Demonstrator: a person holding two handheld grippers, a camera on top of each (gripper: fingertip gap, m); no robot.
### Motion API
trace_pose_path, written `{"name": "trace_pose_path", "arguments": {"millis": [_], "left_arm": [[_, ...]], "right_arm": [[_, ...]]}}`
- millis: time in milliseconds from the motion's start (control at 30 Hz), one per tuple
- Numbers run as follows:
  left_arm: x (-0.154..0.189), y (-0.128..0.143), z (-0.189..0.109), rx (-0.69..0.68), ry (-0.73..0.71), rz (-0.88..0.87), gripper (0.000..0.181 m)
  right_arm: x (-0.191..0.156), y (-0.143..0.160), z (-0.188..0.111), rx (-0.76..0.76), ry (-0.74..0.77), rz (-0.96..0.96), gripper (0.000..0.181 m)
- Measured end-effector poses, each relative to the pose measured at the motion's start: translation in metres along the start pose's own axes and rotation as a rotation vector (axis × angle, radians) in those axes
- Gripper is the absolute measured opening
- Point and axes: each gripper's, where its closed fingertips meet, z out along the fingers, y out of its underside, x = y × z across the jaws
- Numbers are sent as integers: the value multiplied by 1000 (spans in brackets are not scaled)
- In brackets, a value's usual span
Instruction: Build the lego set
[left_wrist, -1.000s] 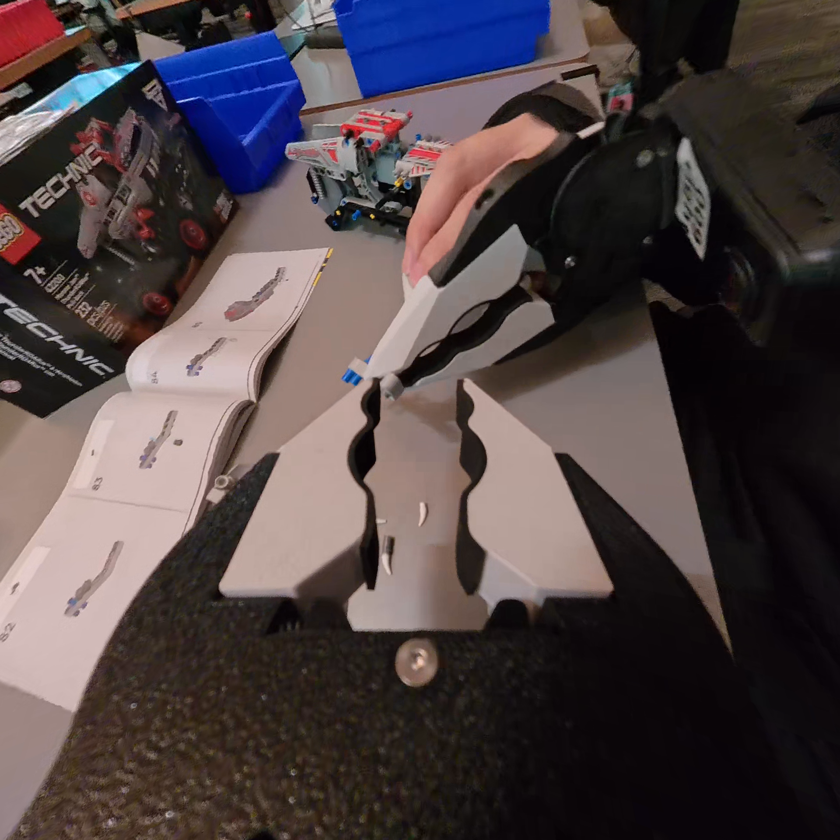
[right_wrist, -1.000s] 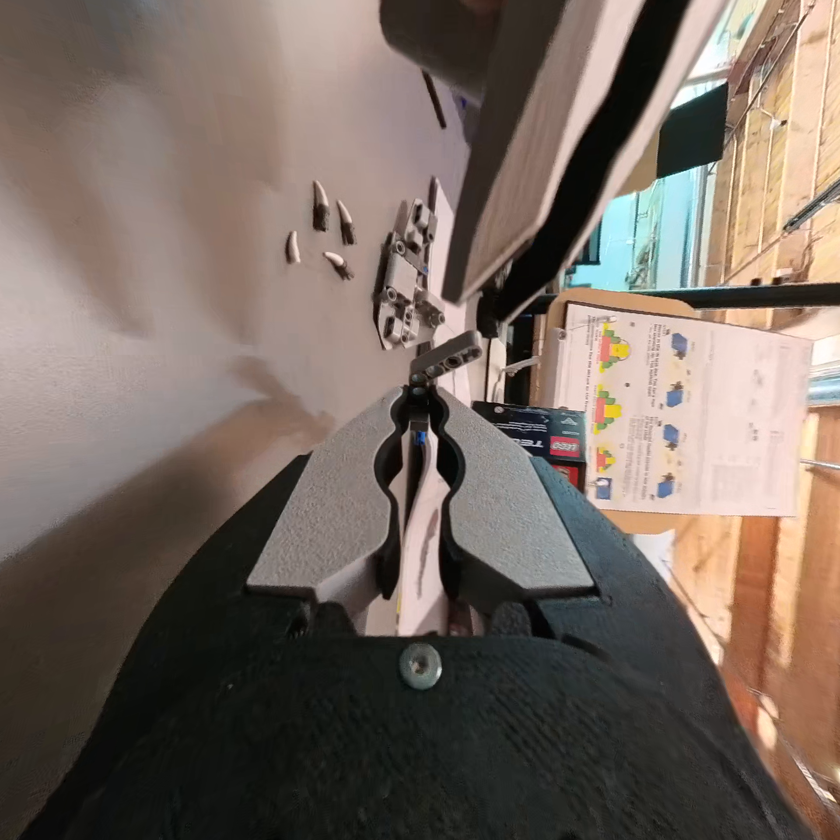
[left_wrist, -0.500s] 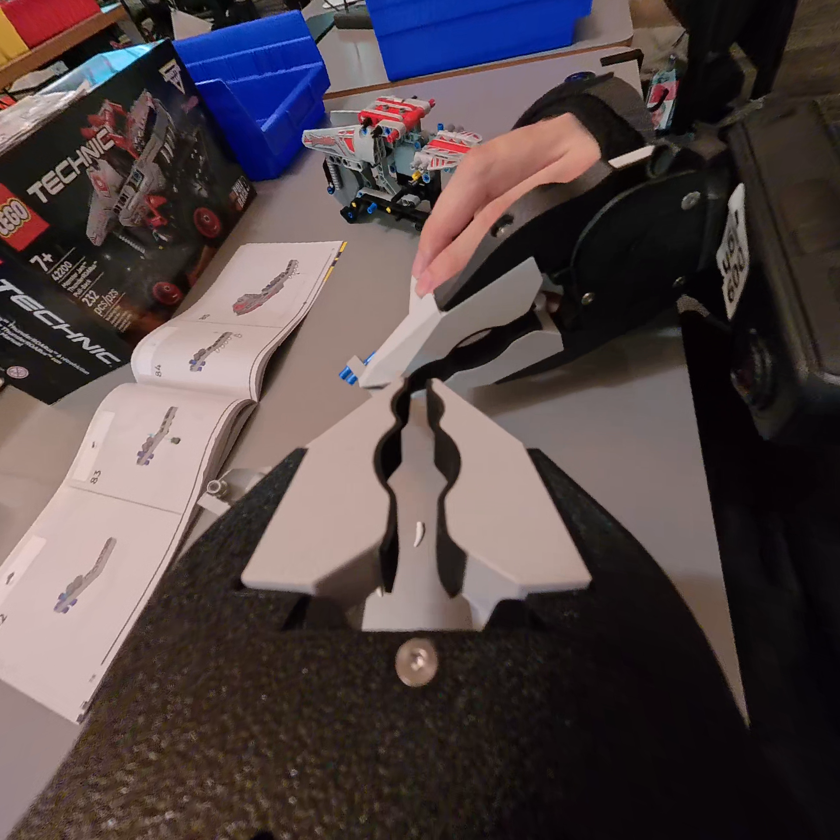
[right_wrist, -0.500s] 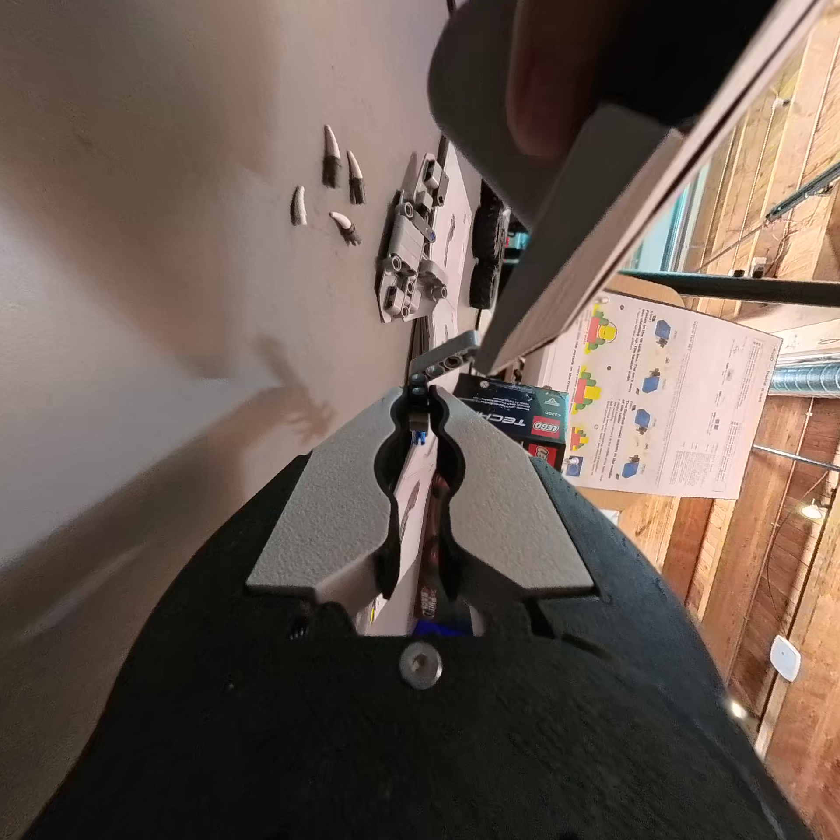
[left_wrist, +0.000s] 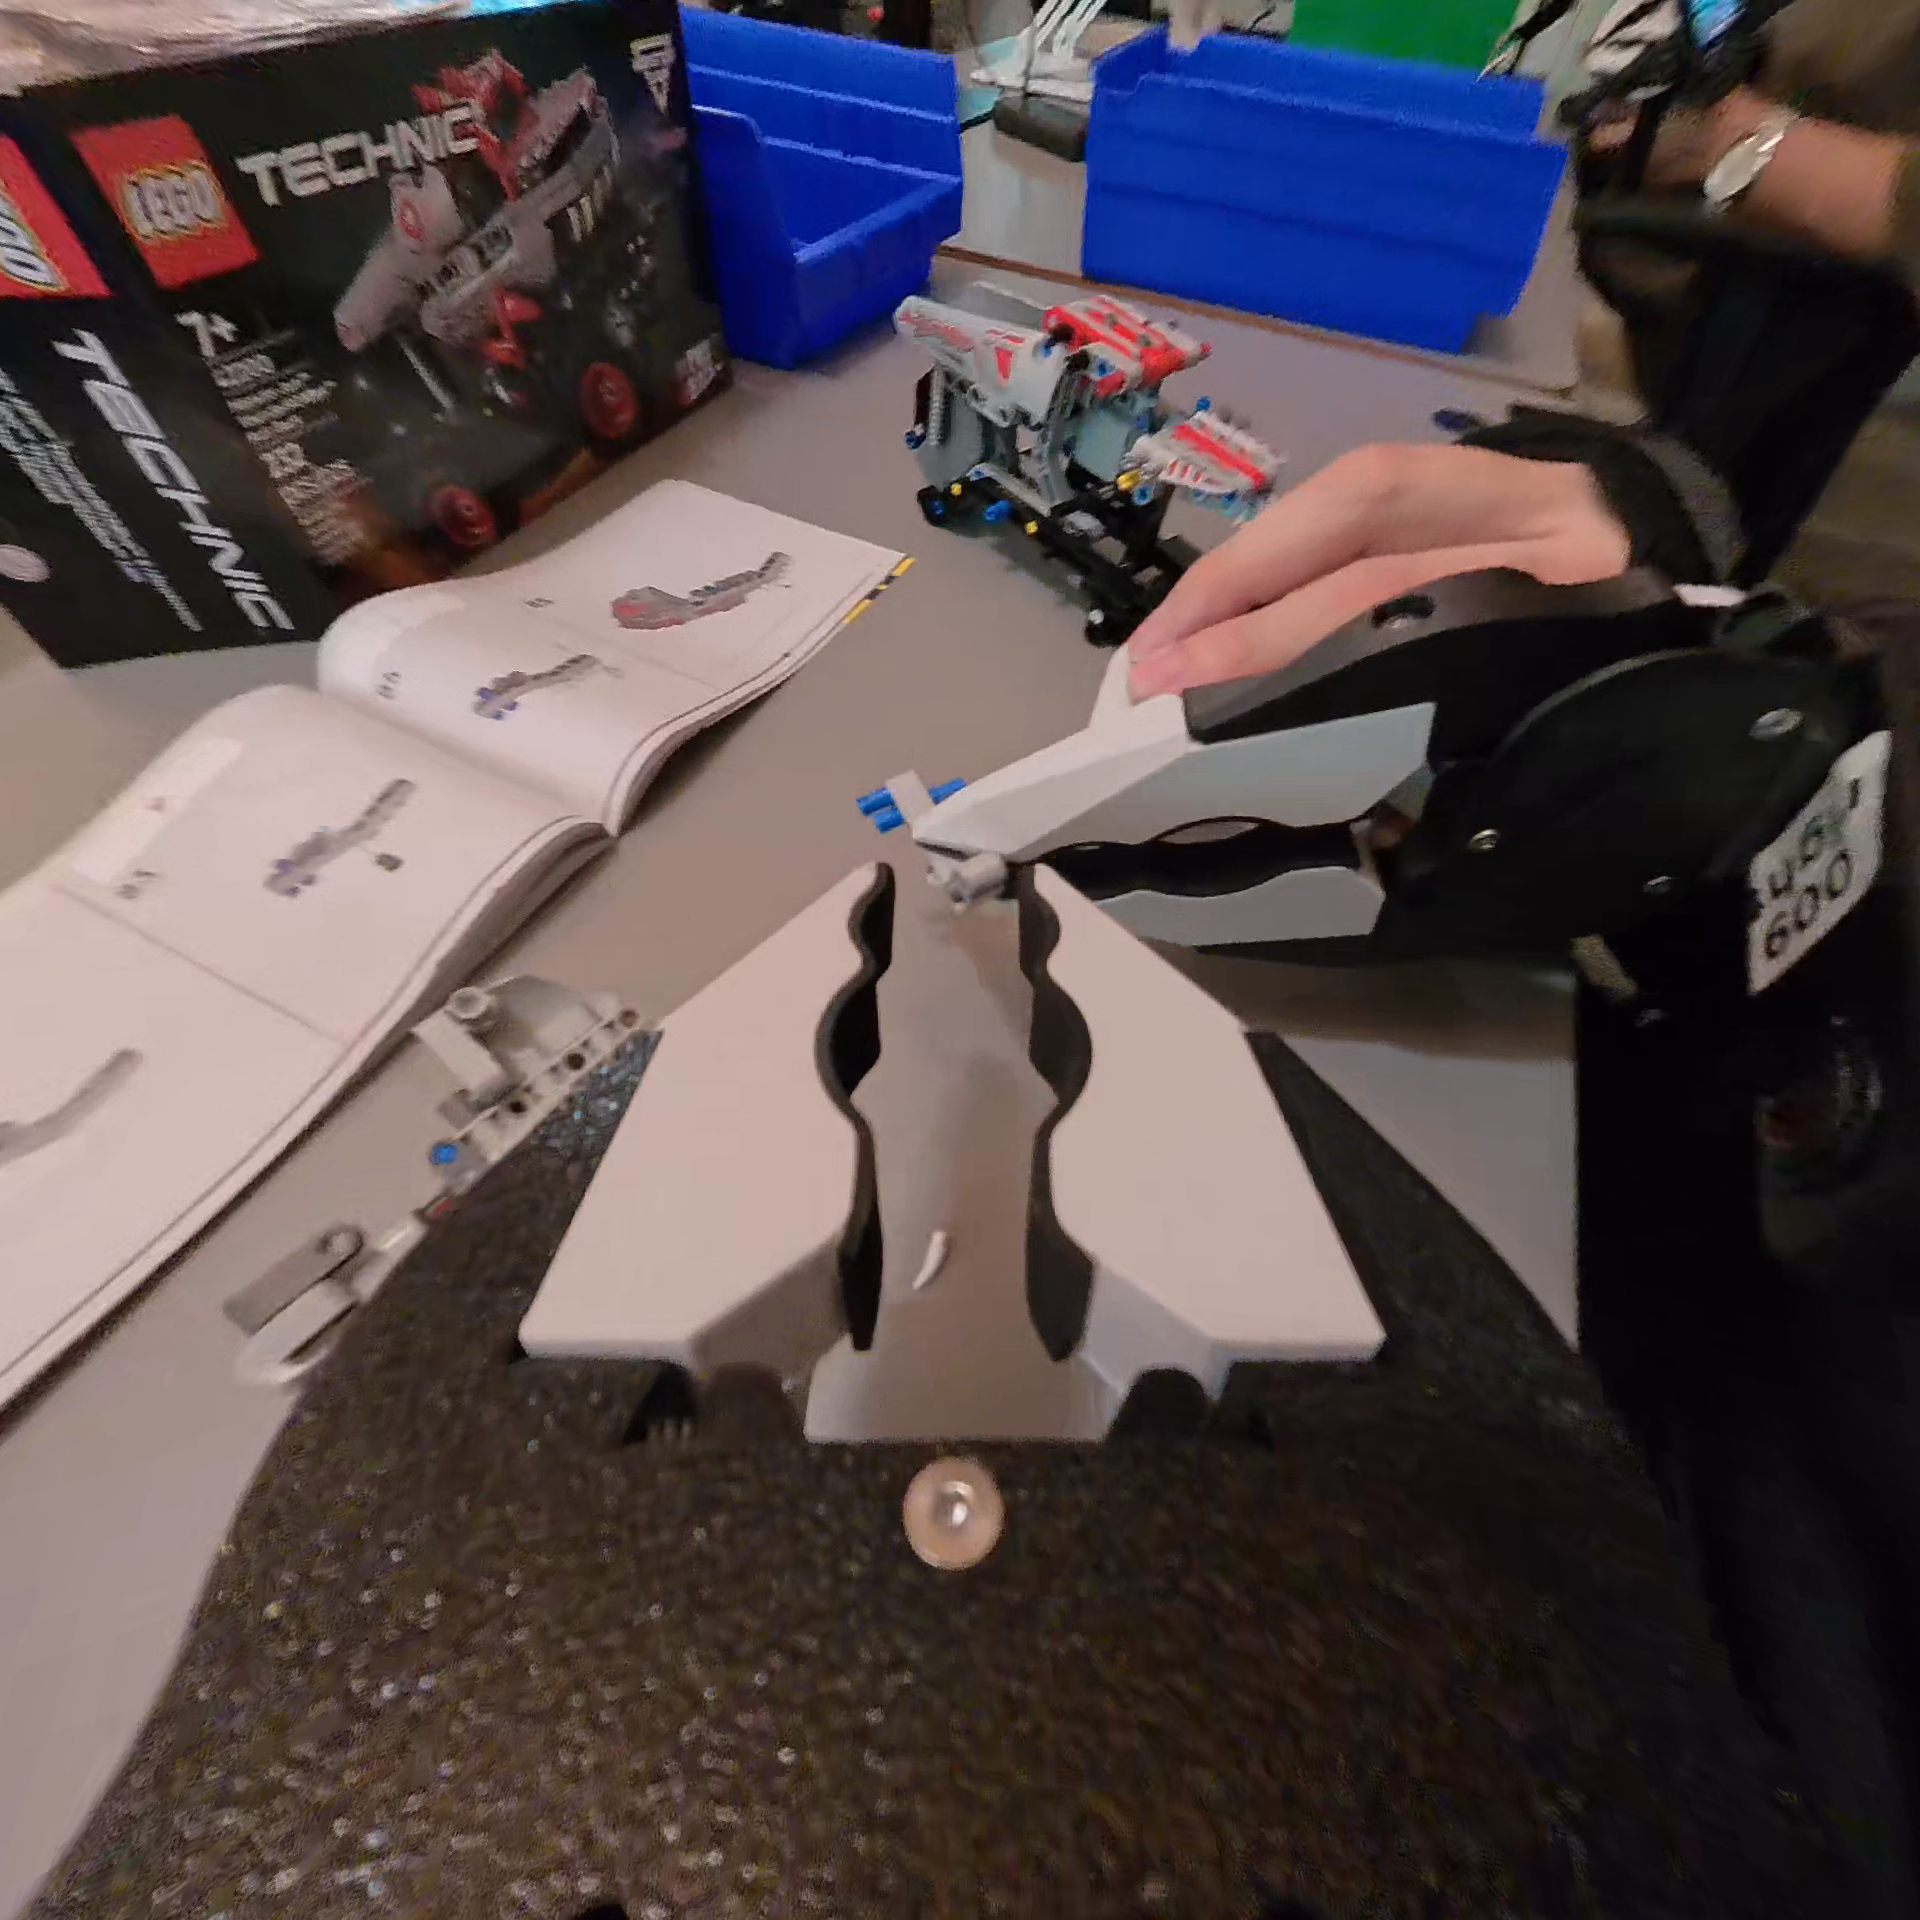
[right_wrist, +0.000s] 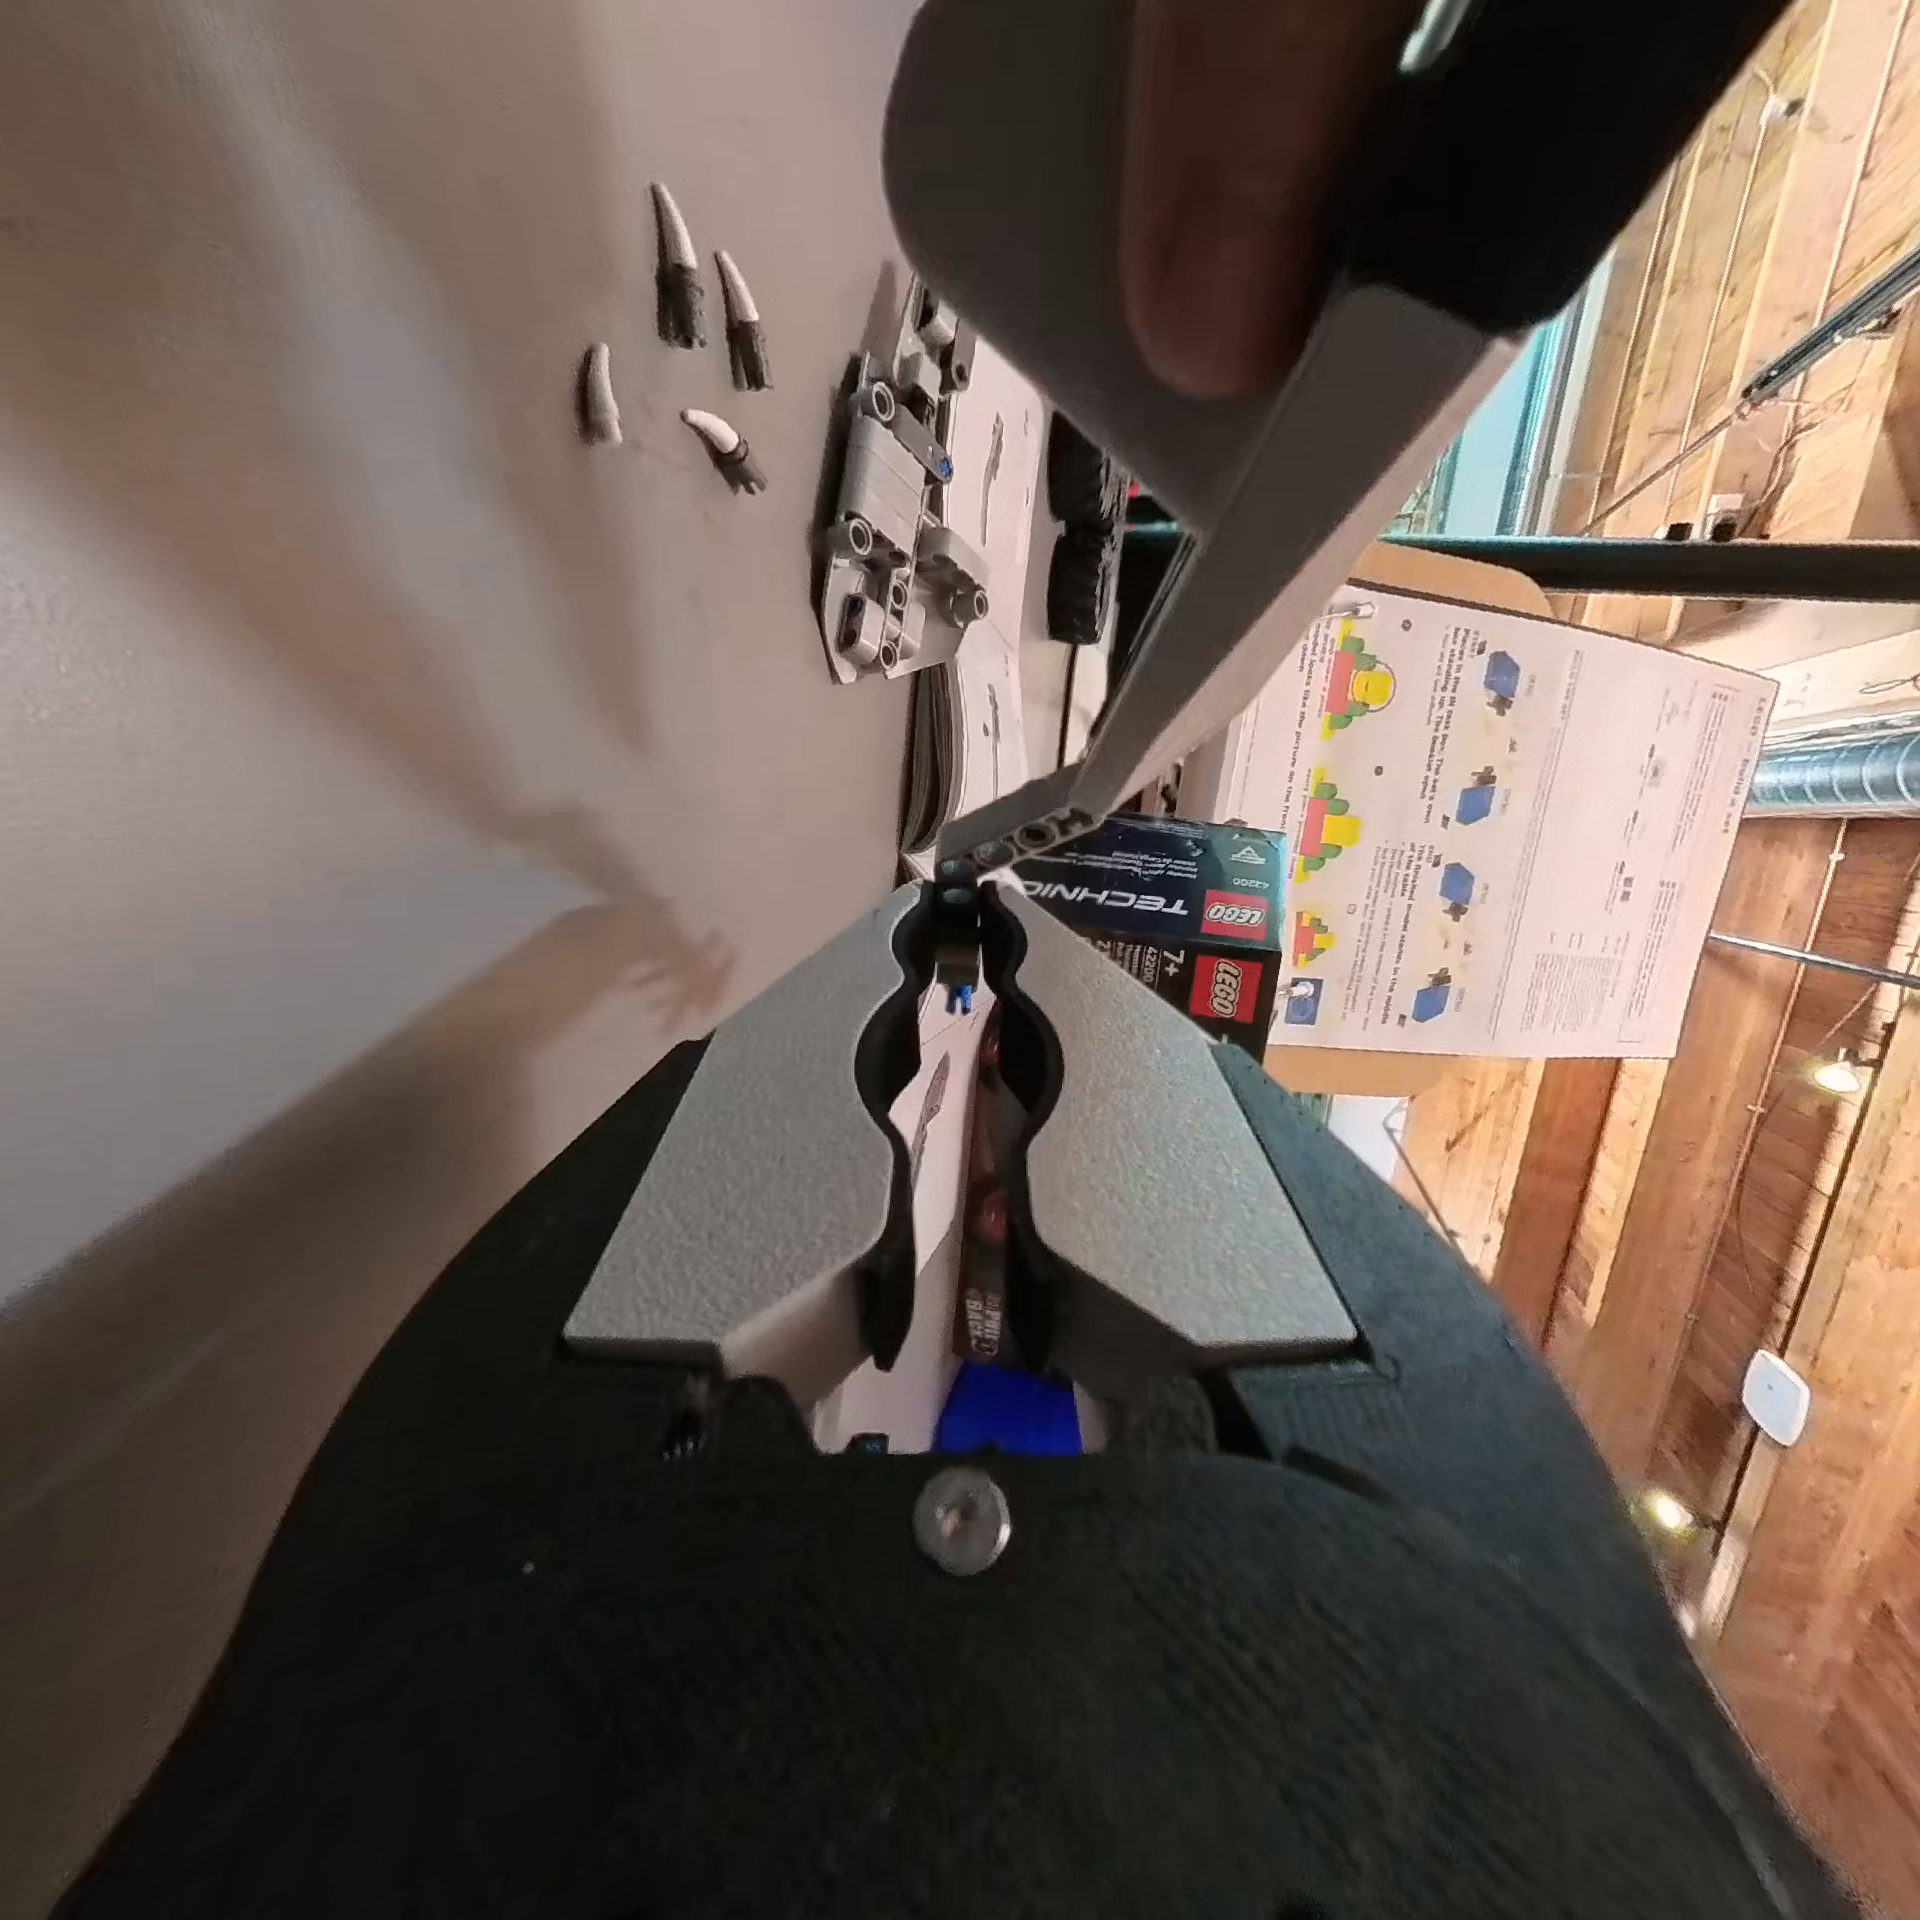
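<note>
Grey matte tabletop (left_wrist: 1039, 644) is serving as the work surface. Nearest the camera, the left gripper (left_wrist: 951, 904) is standing with its wavy, black-lined jaws well apart and clamping nothing; they are gaping wider than half a second ago, after having narrowed. Through that gap a small white curved tooth piece (left_wrist: 932, 1259) is lying loose on the table. At the jaw tips, the right gripper (right_wrist: 958, 906) is pinching one end of a short grey holed beam (right_wrist: 1023, 836), its jaws nearly closed on it; blue pins (left_wrist: 883, 810) are projecting from the beam. The beam's free end is touching one left finger, so the reopening is probably a re-approach: transfer or alignment of this piece is judged not yet done. Just left, a grey studless sub-assembly (left_wrist: 530, 1049) is lying beside the open instruction booklet (left_wrist: 416, 748). Farther off, the partly built red, white and grey model (left_wrist: 1070, 416) is standing near the glossy black set box (left_wrist: 312, 312). Beyond, hard blue plastic bins (left_wrist: 1299, 177) are lining the table's rear.
</note>
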Motion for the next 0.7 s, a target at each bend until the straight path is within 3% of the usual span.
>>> {"name": "trace_pose_path", "arguments": {"millis": [67, 233, 367, 467, 567, 700], "left_arm": [[5, 5, 2, -26, 53, -31, 27], [2, 7, 3, -27, 49, -49, 9], [-2, 1, -7, 39, 186, -342, 8], [-6, -5, -19, 89, 327, -542, 8], [-6, -9, -30, 120, 456, -649, 8], [9, -14, -40, 140, 668, -738, 8]], "right_arm": [[3, -3, -1, 12, 14, 8, 6], [3, -10, -3, 41, 17, 4, 6], [4, -12, -6, 148, 3, 110, 13], [8, -13, -14, 266, -64, 261, 27], [15, -17, -25, 431, -188, 554, 41], [30, -32, -43, 664, -360, 919, 42]]}}
